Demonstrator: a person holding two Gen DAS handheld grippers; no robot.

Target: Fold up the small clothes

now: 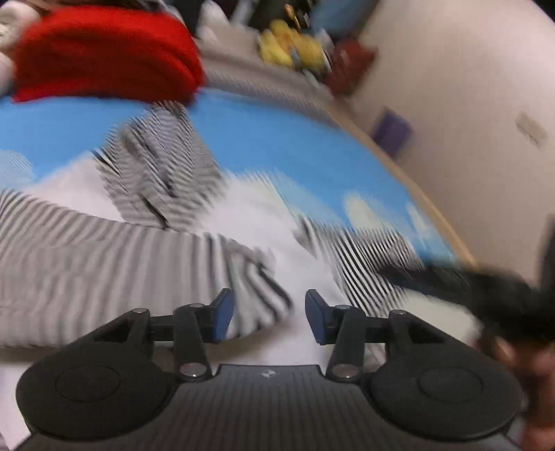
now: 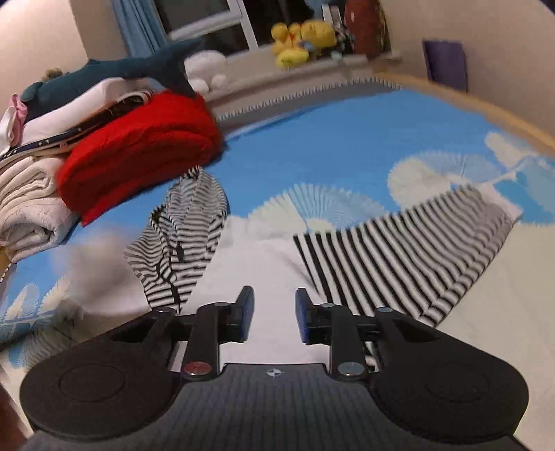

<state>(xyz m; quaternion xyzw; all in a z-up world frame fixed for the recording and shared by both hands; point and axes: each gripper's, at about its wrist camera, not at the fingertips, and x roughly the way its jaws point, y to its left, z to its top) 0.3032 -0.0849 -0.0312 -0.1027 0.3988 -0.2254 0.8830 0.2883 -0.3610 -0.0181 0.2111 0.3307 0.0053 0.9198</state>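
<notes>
I see a bed (image 2: pixel 312 132) with blue cloud-print bedding, beige walls (image 2: pixel 503 69), and a dark window (image 2: pixel 208 17) behind blue curtains (image 2: pixel 138 24).

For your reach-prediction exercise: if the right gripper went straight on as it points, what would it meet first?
Probably the white middle of the striped garment, directly ahead of the open right gripper; depth is uncertain.

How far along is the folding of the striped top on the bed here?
Done: one sleeve of the striped top lies flat across its white front. In hand: nothing; the left tongs and right tongs are both open and empty over the white cloth. Left: the hood end is bunched near the red blanket, so the main folds remain.
</notes>
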